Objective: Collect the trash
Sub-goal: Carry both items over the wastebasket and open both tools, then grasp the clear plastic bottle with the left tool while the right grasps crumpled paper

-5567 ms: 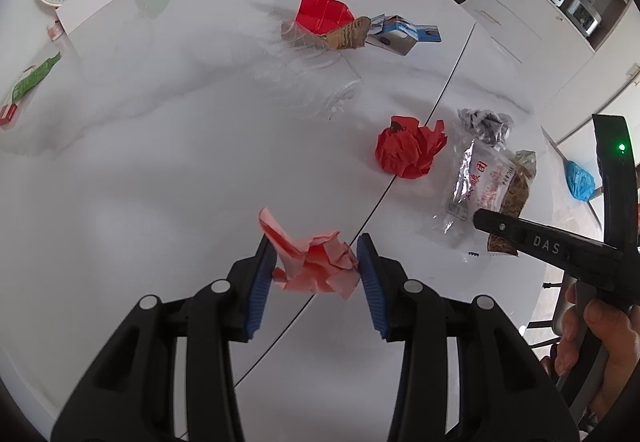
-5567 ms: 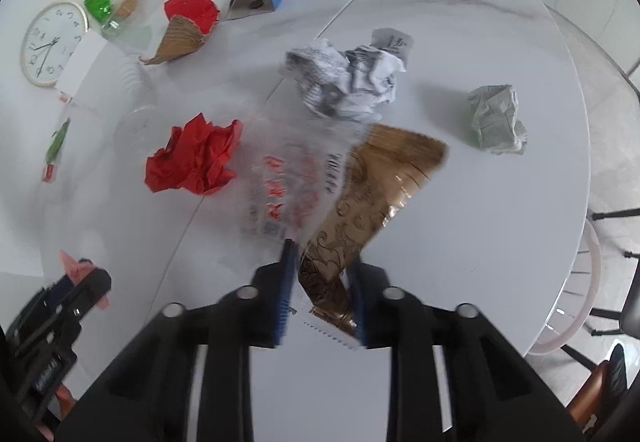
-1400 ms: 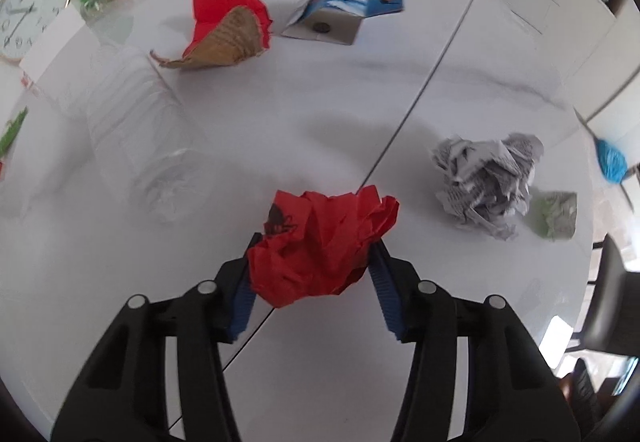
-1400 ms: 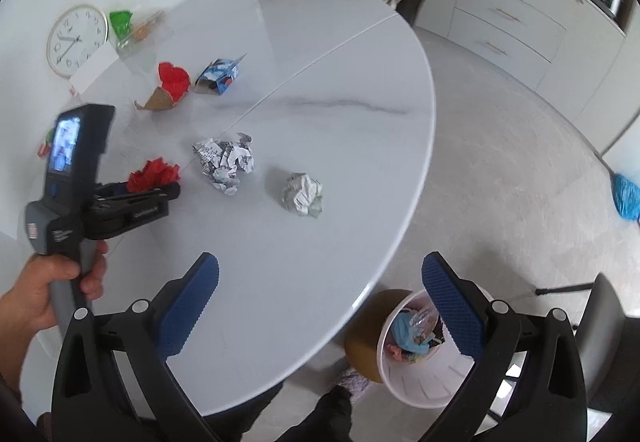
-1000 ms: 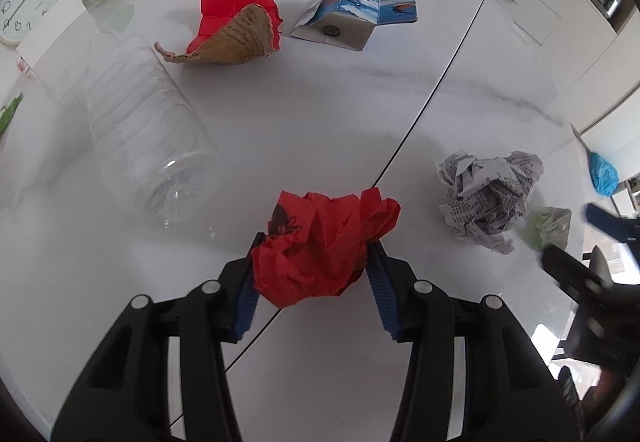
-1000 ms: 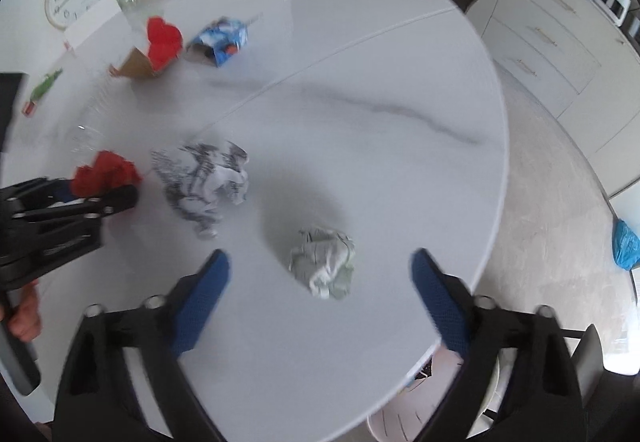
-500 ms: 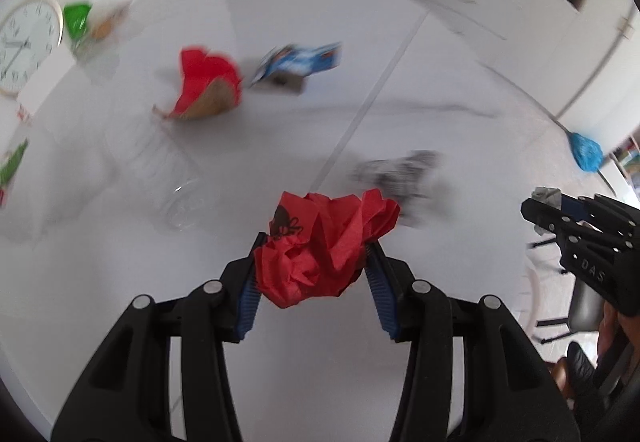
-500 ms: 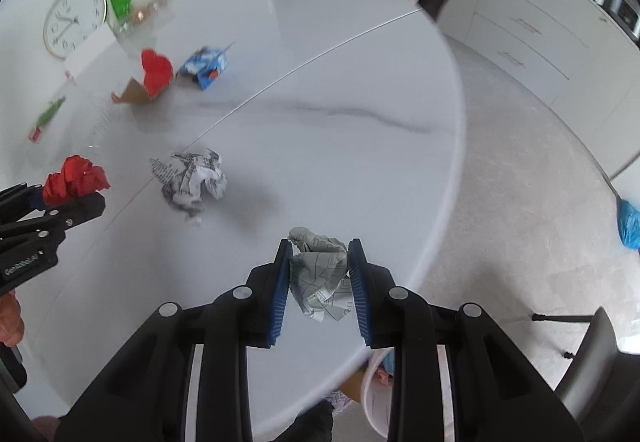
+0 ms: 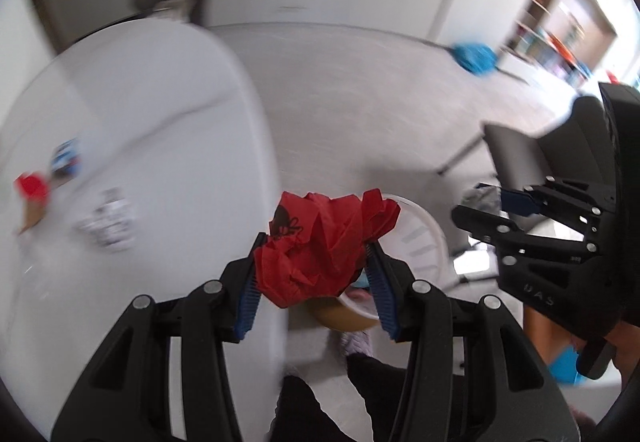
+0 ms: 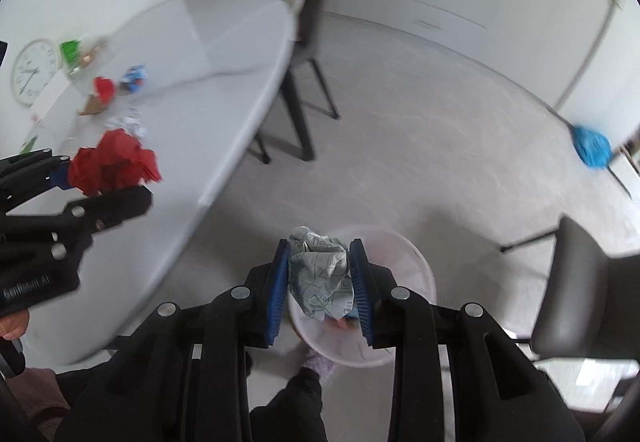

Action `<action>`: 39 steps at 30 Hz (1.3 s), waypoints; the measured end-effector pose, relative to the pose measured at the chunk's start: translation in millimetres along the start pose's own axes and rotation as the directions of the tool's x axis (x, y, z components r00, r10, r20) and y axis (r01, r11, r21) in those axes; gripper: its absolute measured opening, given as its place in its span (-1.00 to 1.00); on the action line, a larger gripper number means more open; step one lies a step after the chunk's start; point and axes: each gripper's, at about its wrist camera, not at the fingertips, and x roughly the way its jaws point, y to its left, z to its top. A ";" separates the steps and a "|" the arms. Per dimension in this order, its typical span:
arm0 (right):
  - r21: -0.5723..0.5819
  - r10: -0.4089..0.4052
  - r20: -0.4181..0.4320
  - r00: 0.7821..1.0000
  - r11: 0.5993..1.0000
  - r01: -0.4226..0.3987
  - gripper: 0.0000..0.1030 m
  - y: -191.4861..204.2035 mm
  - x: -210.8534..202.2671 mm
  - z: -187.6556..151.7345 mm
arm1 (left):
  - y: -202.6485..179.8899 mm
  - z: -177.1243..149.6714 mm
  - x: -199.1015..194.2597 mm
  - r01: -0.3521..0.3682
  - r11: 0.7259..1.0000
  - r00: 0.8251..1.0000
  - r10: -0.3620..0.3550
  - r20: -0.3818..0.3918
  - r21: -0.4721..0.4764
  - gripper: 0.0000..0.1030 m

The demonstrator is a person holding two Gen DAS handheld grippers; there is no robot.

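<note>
Crumpled grey printed paper ball (image 10: 320, 274) pinched by the right tool (image 10: 320, 278) above a round white plastic bin (image 10: 416, 274) on the floor, crumpled red paper ball (image 9: 324, 246) clamped in the left tool (image 9: 316, 274) beside the white oval table (image 10: 224, 82), scattered litter seen beyond.

Bright, even daylight, fisheye bending the edges into black corners, motion blur smearing the table (image 9: 168, 146) and floor (image 9: 360, 90) in the left view while the red wad (image 9: 320, 242) between the pads stays sharp, right view softer-blurred, glare at far right.
</note>
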 end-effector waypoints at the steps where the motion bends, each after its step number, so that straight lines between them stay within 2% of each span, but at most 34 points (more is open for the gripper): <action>1: 0.014 -0.013 -0.006 1.000 1.000 0.013 -0.40 -12.5 3.0 -8.2 | -11.4 2.4 8.6 0.017 1.000 1.000 -0.016 -0.013 0.018 -0.09; 4: 0.035 -0.046 -0.044 0.998 0.998 0.048 -0.40 -43.4 17.6 -29.9 | -48.5 7.2 43.5 0.073 0.995 0.994 -0.068 -0.080 0.070 -0.09; 9: 0.083 -0.038 -0.121 0.992 0.995 0.049 -0.40 -84.6 53.1 -57.1 | -82.4 6.0 108.6 0.131 0.986 0.977 -0.110 -0.180 0.107 -0.02; 13: 0.111 -0.013 -0.168 0.986 0.993 0.032 -0.40 -106.1 78.5 -68.6 | -98.3 1.1 145.1 0.125 0.985 0.964 -0.091 -0.251 0.122 0.40; 15: 0.107 -0.007 -0.181 0.984 0.994 0.026 -0.40 -112.6 84.5 -70.1 | -107.5 -1.6 148.9 0.110 0.984 0.963 -0.071 -0.259 0.143 0.48; 17: 0.094 -0.003 -0.191 0.982 0.995 0.022 -0.40 -115.8 89.1 -70.5 | -111.7 -1.9 149.1 0.107 0.983 0.963 -0.066 -0.262 0.148 0.67; 23: 0.086 0.016 -0.181 0.983 0.996 0.000 -0.36 -127.2 91.2 -66.6 | -108.1 2.9 138.0 0.084 0.987 0.967 -0.046 -0.251 0.140 0.73; 29: 0.063 0.077 -0.161 0.984 0.996 -0.067 -0.28 -112.5 94.5 -62.8 | -87.8 4.7 106.1 0.036 0.992 0.981 -0.011 -0.193 0.123 0.79; 32: 0.035 0.111 -0.167 0.980 0.994 -0.107 0.13 -98.1 100.0 -60.0 | -76.1 1.5 89.9 0.013 0.995 0.985 0.004 -0.173 0.098 0.80; 33: 0.025 0.108 -0.165 0.980 0.994 -0.105 0.40 -93.4 100.2 -59.1 | -72.3 0.7 85.4 0.008 0.996 0.986 0.007 -0.168 0.087 0.80; 34: 0.015 0.091 -0.158 0.983 0.996 -0.090 0.56 -89.2 99.2 -57.6 | -67.0 -0.3 79.5 0.002 0.997 0.987 0.010 -0.162 0.075 0.81; 39: 0.025 0.008 -0.107 0.994 1.000 -0.006 0.77 -76.9 75.4 -42.2 | -47.3 0.6 53.9 -0.032 0.998 0.992 0.038 -0.123 0.055 0.84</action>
